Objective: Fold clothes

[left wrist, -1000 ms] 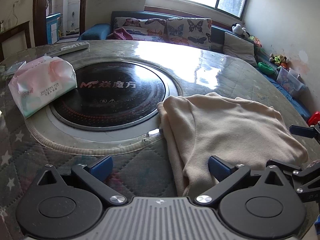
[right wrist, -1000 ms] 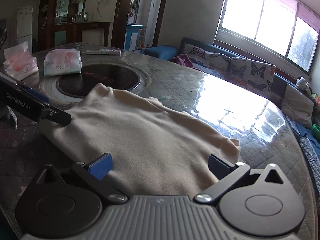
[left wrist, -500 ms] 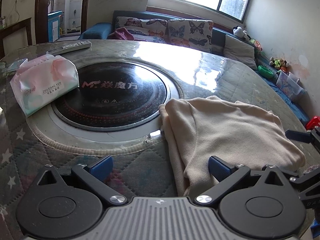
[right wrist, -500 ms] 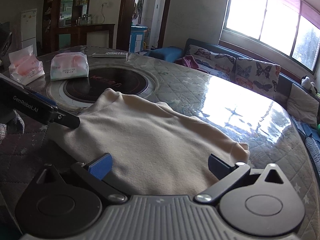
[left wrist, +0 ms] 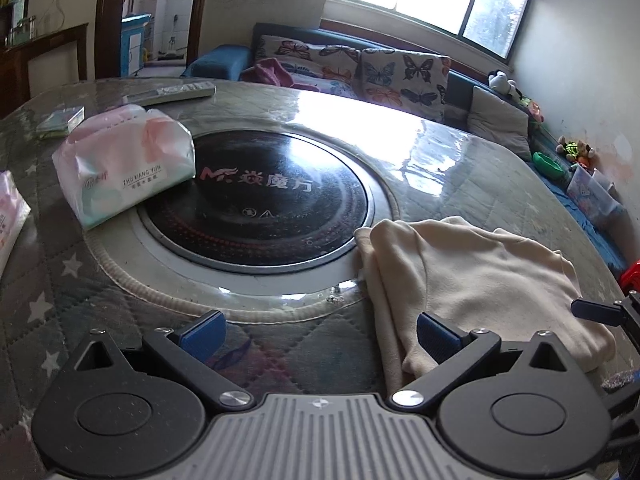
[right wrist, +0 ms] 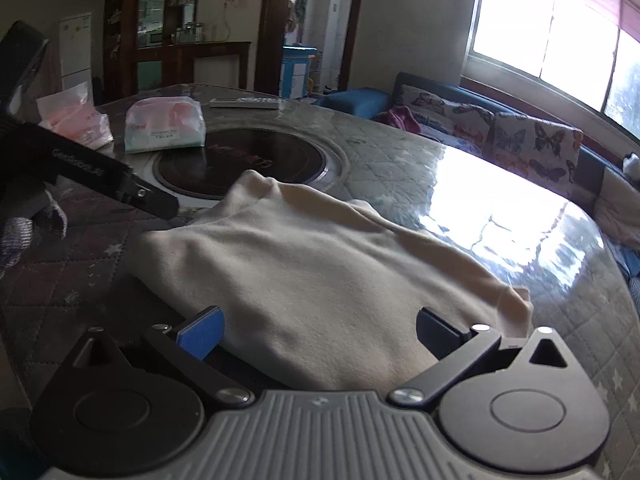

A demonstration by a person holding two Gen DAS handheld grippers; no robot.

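Observation:
A cream garment (left wrist: 468, 276) lies folded in a rough rectangle on the quilted round table (left wrist: 472, 184), right of the black cooktop. It also fills the middle of the right wrist view (right wrist: 320, 272). My left gripper (left wrist: 318, 334) is open and empty, just above the table at the garment's near left edge. My right gripper (right wrist: 318, 330) is open and empty, its jaws spread over the garment's near edge. The left gripper's finger shows in the right wrist view (right wrist: 120, 184), beside the garment's left edge. The right gripper's fingertip shows in the left wrist view (left wrist: 596, 312).
A round black cooktop (left wrist: 260, 200) sits set into the table. A tissue pack (left wrist: 124, 164) rests on its left rim, another pack (right wrist: 76, 120) lies further left. A remote (left wrist: 172, 92) lies at the far edge. A sofa (left wrist: 360, 68) with butterfly cushions stands behind.
Both grippers have drawn back a little from the garment and risen slightly. The garment lies still. Both stay open.

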